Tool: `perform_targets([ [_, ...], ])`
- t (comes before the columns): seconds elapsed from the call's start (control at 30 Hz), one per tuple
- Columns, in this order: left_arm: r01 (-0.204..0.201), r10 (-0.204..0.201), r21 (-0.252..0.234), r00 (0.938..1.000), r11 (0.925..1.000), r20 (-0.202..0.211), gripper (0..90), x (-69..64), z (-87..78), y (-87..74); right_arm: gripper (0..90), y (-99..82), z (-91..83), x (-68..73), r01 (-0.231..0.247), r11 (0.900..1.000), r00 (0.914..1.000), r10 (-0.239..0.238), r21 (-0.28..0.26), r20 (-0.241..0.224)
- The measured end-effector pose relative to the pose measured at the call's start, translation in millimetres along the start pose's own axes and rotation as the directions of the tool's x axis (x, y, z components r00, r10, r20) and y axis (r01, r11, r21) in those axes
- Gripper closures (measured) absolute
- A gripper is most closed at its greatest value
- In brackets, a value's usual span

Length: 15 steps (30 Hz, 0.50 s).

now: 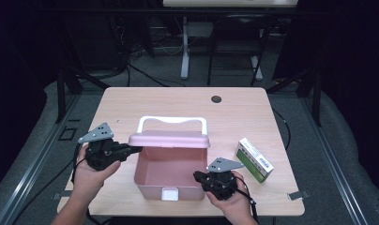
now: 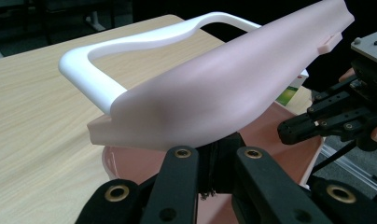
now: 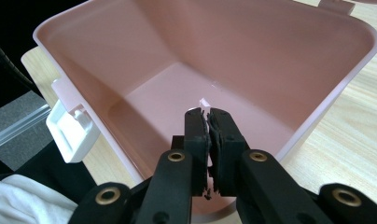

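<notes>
Holding the lid (image 1: 169,139) up with our left gripper (image 1: 134,150) clamped, right gripper (image 1: 197,176) closed empty, box (image 1: 167,174) open, carton (image 1: 255,159) unloaded.

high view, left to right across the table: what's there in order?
left gripper shut on the lid's left edge → pink box with its lid raised → right gripper, shut, at the box's right wall → green-and-white carton.
</notes>
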<state>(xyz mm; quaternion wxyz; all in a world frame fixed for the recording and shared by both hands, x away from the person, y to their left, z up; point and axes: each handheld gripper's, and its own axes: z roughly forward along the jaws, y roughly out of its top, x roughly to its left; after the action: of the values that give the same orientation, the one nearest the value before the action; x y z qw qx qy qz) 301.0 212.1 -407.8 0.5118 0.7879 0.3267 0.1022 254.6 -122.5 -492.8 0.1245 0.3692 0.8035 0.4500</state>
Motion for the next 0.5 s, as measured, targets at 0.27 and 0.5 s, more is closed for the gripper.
perform_targets([
  [0.27, 0.001, -0.001, -0.011, 1.0, 0.9999, -0.003, 89.6, 3.0, 1.7, 7.9, 86.5, -0.2, -0.2, -3.0, 0.0, 1.0, 1.0, 0.0, -0.002, 0.007],
  [0.5, 0.01, -0.01, -0.024, 0.9999, 0.9997, -0.012, 89.6, 7.3, 3.1, 14.3, 85.4, -0.8, -0.4, -2.1, -0.002, 1.0, 1.0, 0.002, -0.005, 0.006],
])
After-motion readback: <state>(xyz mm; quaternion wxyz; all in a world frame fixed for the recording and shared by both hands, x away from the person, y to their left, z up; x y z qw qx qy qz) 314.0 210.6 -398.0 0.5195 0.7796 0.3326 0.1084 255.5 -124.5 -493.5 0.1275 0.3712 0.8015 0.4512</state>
